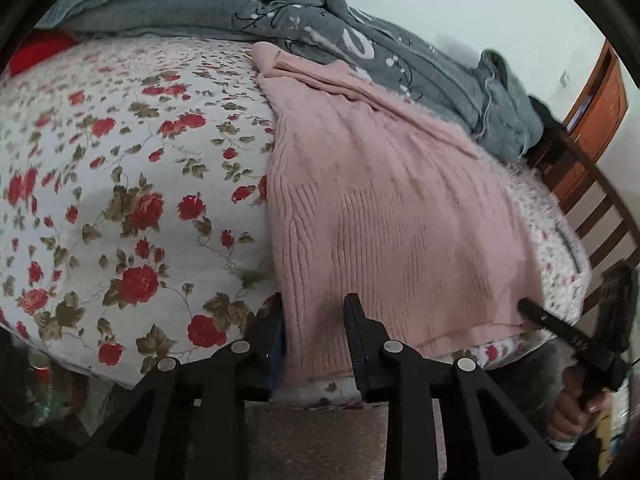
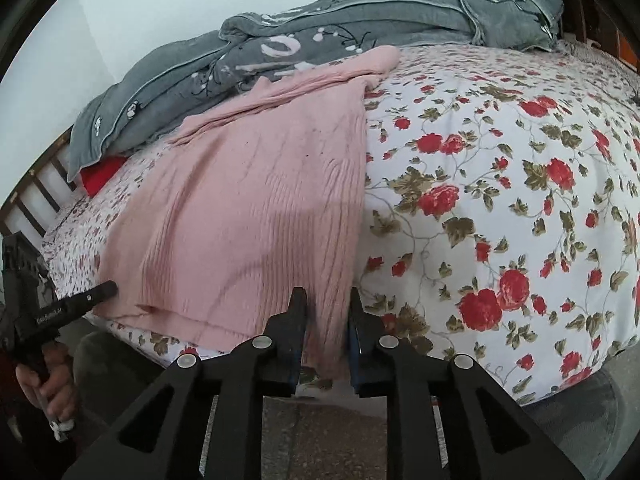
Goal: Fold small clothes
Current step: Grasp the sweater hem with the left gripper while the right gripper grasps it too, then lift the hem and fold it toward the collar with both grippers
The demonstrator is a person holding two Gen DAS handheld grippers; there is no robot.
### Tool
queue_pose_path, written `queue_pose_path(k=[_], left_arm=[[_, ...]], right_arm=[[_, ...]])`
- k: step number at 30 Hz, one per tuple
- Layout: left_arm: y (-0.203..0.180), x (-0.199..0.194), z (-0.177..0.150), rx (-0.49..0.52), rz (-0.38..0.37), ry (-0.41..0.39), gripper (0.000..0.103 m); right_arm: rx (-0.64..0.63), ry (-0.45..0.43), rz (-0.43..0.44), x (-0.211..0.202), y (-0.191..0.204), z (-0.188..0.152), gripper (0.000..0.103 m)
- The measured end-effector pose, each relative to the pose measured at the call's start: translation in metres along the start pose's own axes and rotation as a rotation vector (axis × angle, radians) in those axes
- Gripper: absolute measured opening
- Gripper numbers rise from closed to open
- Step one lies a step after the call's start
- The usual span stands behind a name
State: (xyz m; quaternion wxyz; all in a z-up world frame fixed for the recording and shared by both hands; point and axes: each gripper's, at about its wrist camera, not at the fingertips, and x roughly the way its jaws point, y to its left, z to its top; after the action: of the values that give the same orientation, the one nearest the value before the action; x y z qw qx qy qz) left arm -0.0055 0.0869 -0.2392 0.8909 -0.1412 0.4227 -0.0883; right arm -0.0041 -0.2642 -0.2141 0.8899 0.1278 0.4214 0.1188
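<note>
A pink ribbed knit sweater (image 1: 392,208) lies flat on the floral bedsheet (image 1: 120,184), its hem hanging over the near bed edge. My left gripper (image 1: 314,336) is open, its fingers on either side of the hem's left corner. My right gripper (image 2: 328,320) is open around the hem's right corner of the sweater (image 2: 248,216). Each gripper also shows in the other's view: the right one (image 1: 532,308) at the sweater's right edge, the left one (image 2: 100,292) at its left edge.
A grey quilt (image 1: 248,4) is bunched along the far side of the bed, touching the sweater's top. A red item (image 1: 36,54) lies under it. A wooden headboard (image 1: 600,216) with slats stands at one end. The floor (image 2: 328,432) is below.
</note>
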Motion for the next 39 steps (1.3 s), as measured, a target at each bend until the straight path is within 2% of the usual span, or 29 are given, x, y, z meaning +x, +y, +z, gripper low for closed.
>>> queue_pose_path(k=[1, 2, 12, 21, 31, 39], left_arm=[[-0.003, -0.002, 0.000, 0.009, 0.002, -0.001, 0.011], [-0.004, -0.003, 0.001, 0.009, -0.002, -0.005, 0.007], [-0.007, -0.049, 0.027, -0.029, -0.048, -0.104, 0.006], [-0.009, -0.086, 0.066, -0.092, -0.092, -0.179, 0.006], [-0.019, -0.104, 0.116, -0.105, -0.129, -0.241, 0.006], [-0.026, -0.107, 0.147, -0.097, -0.133, -0.284, 0.006]], right_arm=[[0.002, 0.004, 0.005, 0.000, 0.000, 0.001, 0.007], [0.002, 0.011, 0.022, -0.001, 0.000, 0.002, 0.006], [0.037, -0.079, 0.065, -0.044, 0.002, 0.019, 0.005], [0.060, -0.170, 0.114, -0.084, 0.015, 0.060, 0.005], [0.131, -0.221, 0.172, -0.102, 0.010, 0.114, 0.005], [0.140, -0.251, 0.171, -0.106, 0.011, 0.148, 0.005]])
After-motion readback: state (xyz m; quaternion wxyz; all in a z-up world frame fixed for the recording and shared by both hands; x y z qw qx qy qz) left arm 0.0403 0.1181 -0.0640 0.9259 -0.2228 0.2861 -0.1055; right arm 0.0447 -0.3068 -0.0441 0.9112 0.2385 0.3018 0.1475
